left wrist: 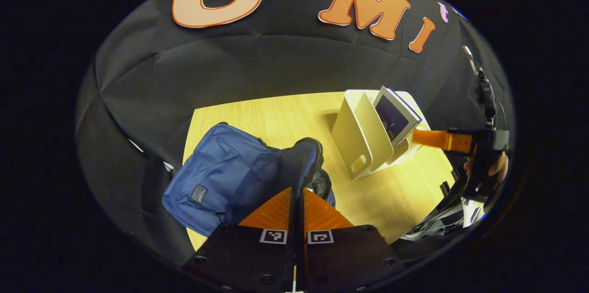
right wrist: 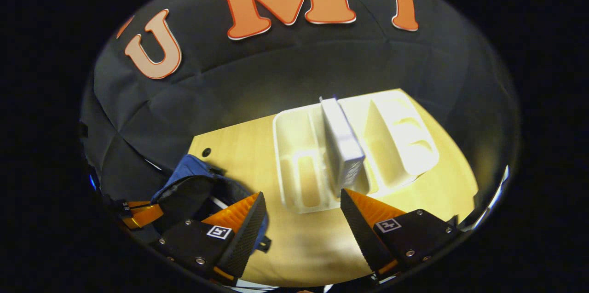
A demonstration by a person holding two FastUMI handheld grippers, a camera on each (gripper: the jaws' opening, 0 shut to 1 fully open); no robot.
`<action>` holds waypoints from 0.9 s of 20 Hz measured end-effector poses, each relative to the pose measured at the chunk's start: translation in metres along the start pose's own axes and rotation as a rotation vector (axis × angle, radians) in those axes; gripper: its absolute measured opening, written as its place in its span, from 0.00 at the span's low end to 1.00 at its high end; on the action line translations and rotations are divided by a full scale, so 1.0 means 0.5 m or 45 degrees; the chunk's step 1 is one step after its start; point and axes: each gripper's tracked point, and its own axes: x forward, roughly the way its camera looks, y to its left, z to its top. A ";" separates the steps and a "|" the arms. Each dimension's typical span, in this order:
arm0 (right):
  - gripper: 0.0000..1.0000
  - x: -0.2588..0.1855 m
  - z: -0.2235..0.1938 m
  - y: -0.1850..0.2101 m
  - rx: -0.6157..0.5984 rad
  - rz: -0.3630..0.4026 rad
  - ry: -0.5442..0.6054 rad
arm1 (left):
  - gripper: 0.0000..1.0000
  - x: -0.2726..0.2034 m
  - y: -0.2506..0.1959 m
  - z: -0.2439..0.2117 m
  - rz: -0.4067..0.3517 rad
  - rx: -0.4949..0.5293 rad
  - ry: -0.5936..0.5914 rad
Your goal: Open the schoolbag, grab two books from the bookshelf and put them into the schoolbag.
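Note:
The blue schoolbag (left wrist: 216, 173) lies on the wooden table (left wrist: 276, 113) at the left. My left gripper (left wrist: 297, 192) is shut on its dark opening flap (left wrist: 303, 155) and holds it lifted. A white bookshelf (left wrist: 361, 141) stands to the right with one book (left wrist: 395, 117) leaning in it. In the right gripper view, my right gripper (right wrist: 301, 201) is open, just short of the bookshelf (right wrist: 299, 164). The upright book (right wrist: 343, 146) stands ahead of it, close to the right finger. The right gripper (left wrist: 418, 137) also appears at the book's lower edge, held by a hand (left wrist: 499, 166).
The schoolbag (right wrist: 191, 171) and the left gripper (right wrist: 138, 214) sit at the lower left of the right gripper view. Bare tabletop (right wrist: 294, 238) lies between bag and shelf. The black cloth wall rises close behind the table.

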 end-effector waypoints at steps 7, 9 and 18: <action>0.97 0.043 0.082 -0.086 -0.215 -0.050 0.176 | 0.02 0.007 -0.004 -0.012 0.001 -0.024 -0.004; 0.98 0.081 0.100 -0.089 -0.243 -0.046 0.246 | 0.02 0.008 -0.002 -0.018 -0.003 -0.046 -0.005; 0.74 0.215 0.074 -0.113 -0.309 -0.110 0.566 | 0.02 0.019 -0.004 -0.046 -0.019 -0.116 0.012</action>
